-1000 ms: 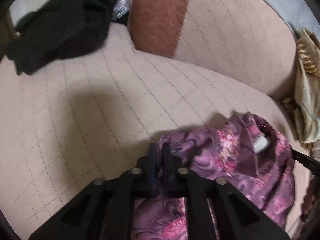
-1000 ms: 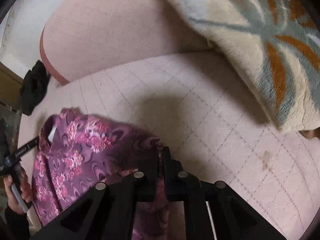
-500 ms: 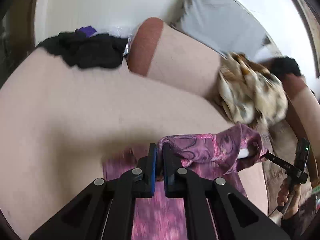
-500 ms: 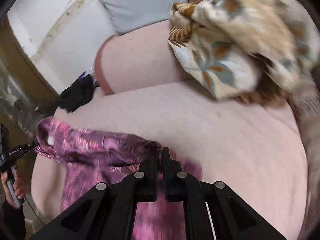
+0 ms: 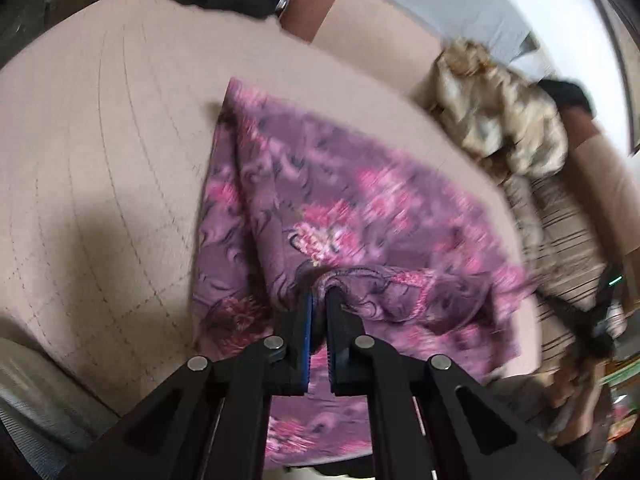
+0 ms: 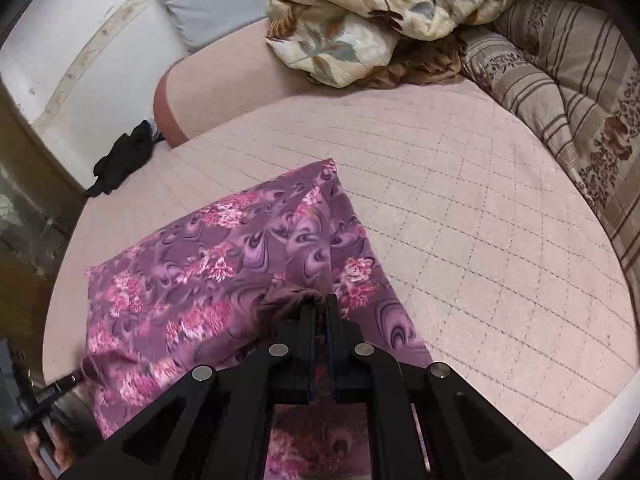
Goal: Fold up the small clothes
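A purple floral garment (image 6: 240,264) is seen spread across the pink quilted bed surface (image 6: 480,240), filling the lower left and centre of the right wrist view and the centre of the left wrist view, where it is blurred. In the left wrist view, the left gripper (image 5: 319,300) is clenched on a bunched edge of the garment at the lower centre of the frame, the fabric being drawn up between the two fingers. In the right wrist view, the right gripper (image 6: 319,304) is likewise closed on a gathered fold of the same garment at the lower centre, the jaws nearly touching. At the lower left edge of that view, the other gripper's tip and the hand (image 6: 48,448) holding it are seen at the garment's corner. A black cloth (image 6: 124,160) is seen at the left, near the wall, well apart from the garment. A crumpled beige floral blanket (image 6: 360,20) lies at the upper centre, beside a striped quilt (image 6: 560,92) at the upper right.
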Demonstrator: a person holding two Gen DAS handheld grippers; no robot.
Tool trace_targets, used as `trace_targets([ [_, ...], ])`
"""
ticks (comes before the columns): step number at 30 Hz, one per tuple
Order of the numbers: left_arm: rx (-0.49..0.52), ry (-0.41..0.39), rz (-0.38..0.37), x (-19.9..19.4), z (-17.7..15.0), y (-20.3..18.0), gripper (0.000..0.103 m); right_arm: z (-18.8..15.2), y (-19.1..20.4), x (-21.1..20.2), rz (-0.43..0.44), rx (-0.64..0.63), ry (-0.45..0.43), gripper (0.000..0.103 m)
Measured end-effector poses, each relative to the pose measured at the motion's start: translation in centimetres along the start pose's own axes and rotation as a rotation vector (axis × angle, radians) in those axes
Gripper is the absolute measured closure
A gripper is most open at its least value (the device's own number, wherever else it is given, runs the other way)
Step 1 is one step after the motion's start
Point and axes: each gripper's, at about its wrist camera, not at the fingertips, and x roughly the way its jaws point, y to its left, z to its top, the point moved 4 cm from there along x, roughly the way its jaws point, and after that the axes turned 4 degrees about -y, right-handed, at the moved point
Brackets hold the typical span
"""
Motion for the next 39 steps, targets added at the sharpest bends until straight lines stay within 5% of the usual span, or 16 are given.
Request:
trace_targets([
  [5, 0.035, 0.006, -0.061, -2.2, -2.6, -1.2, 0.097, -0.9, -1.1, -1.9, -0.04, 0.041, -0.031, 0.099],
  [13, 0.118, 0.032, -0.047, -1.6, -3.7, -2.7, 0.097, -0.5, -1.8, -1.5, -0.085, 0.079, 0.017, 0.099],
  [18, 0.137, 0.178, -0.017, -0.3, -5.5, -1.8, 0.092, -0.7, -2.1, -0.6, -0.043, 0.108, 0.058, 0.096],
  [19, 0.142, 0.164, -0.028, -0.9, -5.5, -2.0, 0.083, -0.8, -2.2, -1.5, -0.012, 0.122, 0.031, 0.091],
  [20, 0.15, 0.145, -0.05, -1.9, -5.4, -2.3, 0.075, -1.1, -2.3, -2.6, 0.01, 0.149, 0.007, 0.071],
  [22, 0.144, 0.097, -0.096, -4.0, -5.4, -2.8, 0.045, -2.1, -2.6, -4.5, 0.051, 0.199, -0.044, 0.04],
  [25, 0.084, 0.076, -0.112, -4.5, -4.7, -2.5, 0.041, -3.7, -1.7, -5.5, 0.133, 0.2, -0.04, 0.04],
  [29, -0.065, 0.128, -0.089, -1.0, -3.2, -0.7, 0.041, -4.1, -0.3, -3.0, 0.103, 0.178, 0.032, 0.04],
  [32, -0.103, 0.162, -0.101, 1.5, -2.8, -0.1, 0.042, -3.7, 0.5, -0.3, 0.076, 0.169, 0.088, 0.042],
  [33, -0.097, 0.175, -0.11, 2.0, -2.9, -0.2, 0.051, -3.7, 0.6, 0.9, 0.091, 0.187, 0.106, 0.045],
  [35, -0.063, 0.201, -0.103, 3.0, -3.4, -0.3, 0.064, -3.7, 0.3, 1.9, 0.067, 0.206, 0.114, 0.078],
  [39, -0.041, 0.184, -0.05, 2.7, -3.5, 0.0, 0.099, -3.2, -0.3, 1.4, 0.042, 0.235, 0.059, 0.093],
])
